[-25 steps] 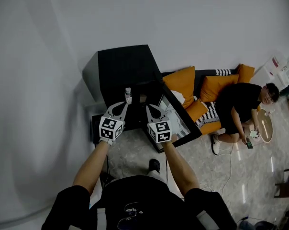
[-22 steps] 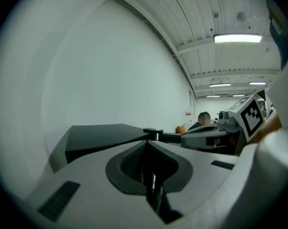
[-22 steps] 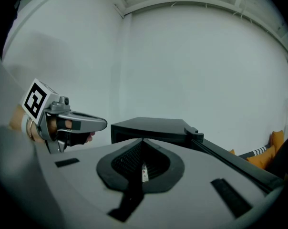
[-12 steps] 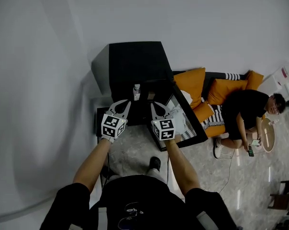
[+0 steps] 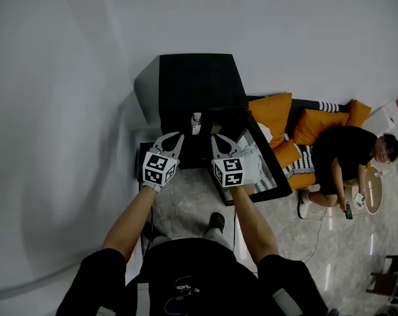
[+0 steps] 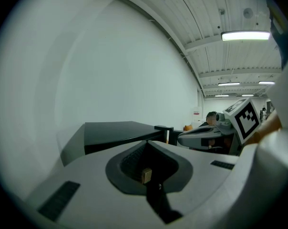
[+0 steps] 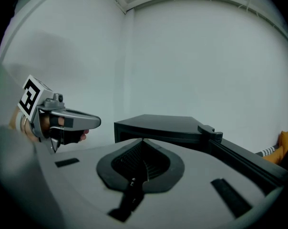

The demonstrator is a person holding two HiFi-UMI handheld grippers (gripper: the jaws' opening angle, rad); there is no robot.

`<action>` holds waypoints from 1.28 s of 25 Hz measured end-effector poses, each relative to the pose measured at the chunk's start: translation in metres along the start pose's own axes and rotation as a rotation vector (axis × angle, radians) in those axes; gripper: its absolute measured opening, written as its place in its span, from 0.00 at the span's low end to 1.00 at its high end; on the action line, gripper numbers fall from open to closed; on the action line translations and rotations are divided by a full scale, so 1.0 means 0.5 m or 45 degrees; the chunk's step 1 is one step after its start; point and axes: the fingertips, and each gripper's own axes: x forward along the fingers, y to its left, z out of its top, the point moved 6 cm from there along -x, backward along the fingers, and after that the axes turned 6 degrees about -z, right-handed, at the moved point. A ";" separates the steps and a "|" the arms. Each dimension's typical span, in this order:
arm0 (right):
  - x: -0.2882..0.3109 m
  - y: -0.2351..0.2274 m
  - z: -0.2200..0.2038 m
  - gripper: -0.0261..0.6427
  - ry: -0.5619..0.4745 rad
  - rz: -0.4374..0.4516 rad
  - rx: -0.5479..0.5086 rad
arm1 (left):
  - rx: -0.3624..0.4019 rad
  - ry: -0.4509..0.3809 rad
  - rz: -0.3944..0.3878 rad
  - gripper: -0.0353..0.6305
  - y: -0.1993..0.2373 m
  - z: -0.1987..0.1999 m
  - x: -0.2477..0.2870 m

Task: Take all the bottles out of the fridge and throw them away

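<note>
A black fridge (image 5: 196,91) stands against the white wall with its door (image 5: 265,166) swung open to the right. A small clear bottle (image 5: 196,122) with a white cap stands at the front of the fridge opening. My left gripper (image 5: 175,137) is shut and empty, just left of and below the bottle. My right gripper (image 5: 218,139) is also shut and empty, to the bottle's right and in front of the open door. In the left gripper view the left gripper (image 6: 146,142) points at the fridge top (image 6: 120,130). The right gripper (image 7: 143,140) faces the fridge (image 7: 163,125) too.
A person (image 5: 347,153) sits at the right on a sofa with orange cushions (image 5: 273,112), beside a small round table (image 5: 371,191). White walls close in at the left and behind the fridge. Pale tiled floor (image 5: 186,206) lies under my arms.
Both grippers have edged toward the fridge front, staying shut. In the head view the fridge and bottle now sit further right and closer.
</note>
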 end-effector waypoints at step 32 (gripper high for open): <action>0.150 0.032 -0.248 0.05 0.143 -0.007 0.095 | -0.052 0.130 -0.032 0.05 0.043 -0.221 0.020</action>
